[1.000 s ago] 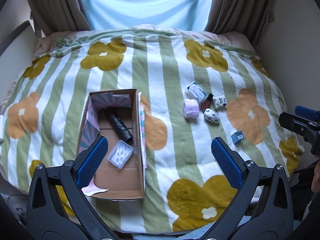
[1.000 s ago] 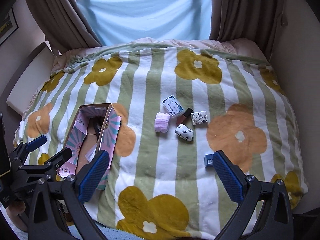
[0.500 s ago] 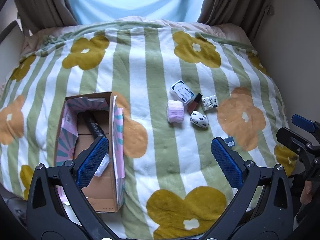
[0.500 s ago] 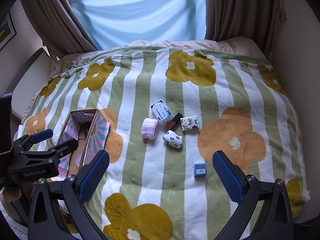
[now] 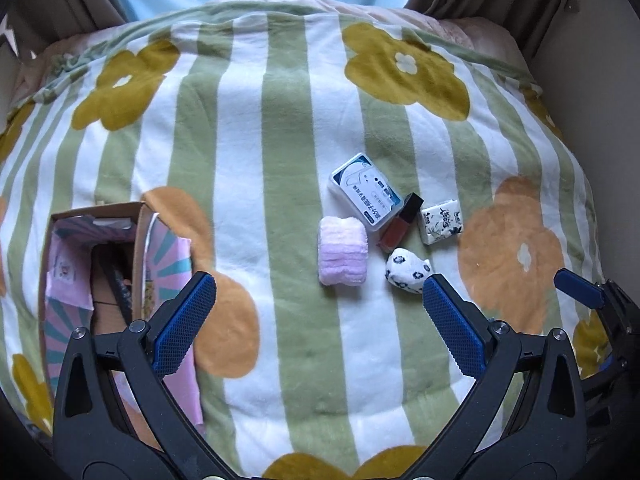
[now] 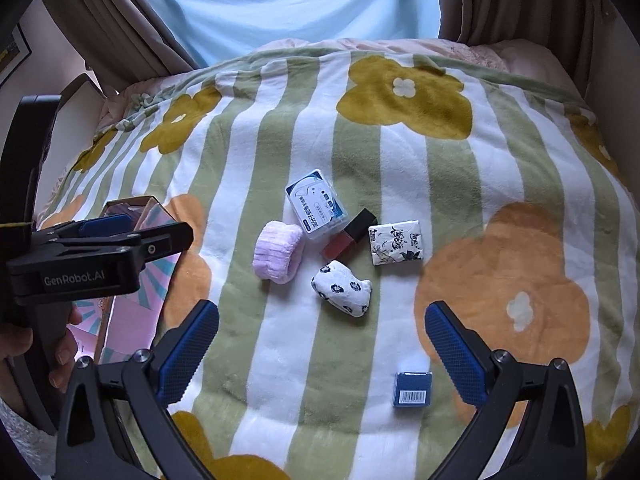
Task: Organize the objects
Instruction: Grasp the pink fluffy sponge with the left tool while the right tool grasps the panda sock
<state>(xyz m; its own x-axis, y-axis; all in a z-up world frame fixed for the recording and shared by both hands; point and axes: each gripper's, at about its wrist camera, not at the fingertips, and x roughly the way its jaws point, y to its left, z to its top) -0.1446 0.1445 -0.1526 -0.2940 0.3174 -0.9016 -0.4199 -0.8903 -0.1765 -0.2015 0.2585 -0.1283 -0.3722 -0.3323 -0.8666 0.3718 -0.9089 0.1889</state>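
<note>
Both grippers hang spread wide and empty above the blanket [image 6: 360, 360], presumably picking a next item. Ahead of the right gripper [image 6: 322, 338], between its fingers, lie the spotted pouch [image 6: 342, 286] and pink roll [image 6: 278, 256]; the blue box [image 6: 413, 389] sits near its right finger. The cardboard box [image 5: 96, 248], the likely destination, lies ahead-left of the left gripper [image 5: 320, 308].

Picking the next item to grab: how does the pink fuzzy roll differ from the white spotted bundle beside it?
The pink fuzzy roll is plain pale pink and ribbed; the white spotted bundle is white with dark blue blotches. The roll looks bulkier and barrel-shaped; the bundle is flatter and tapers to one end. The roll lies nearer the cardboard box. Both look soft and rest loose on the blanket, ungripped.
</note>
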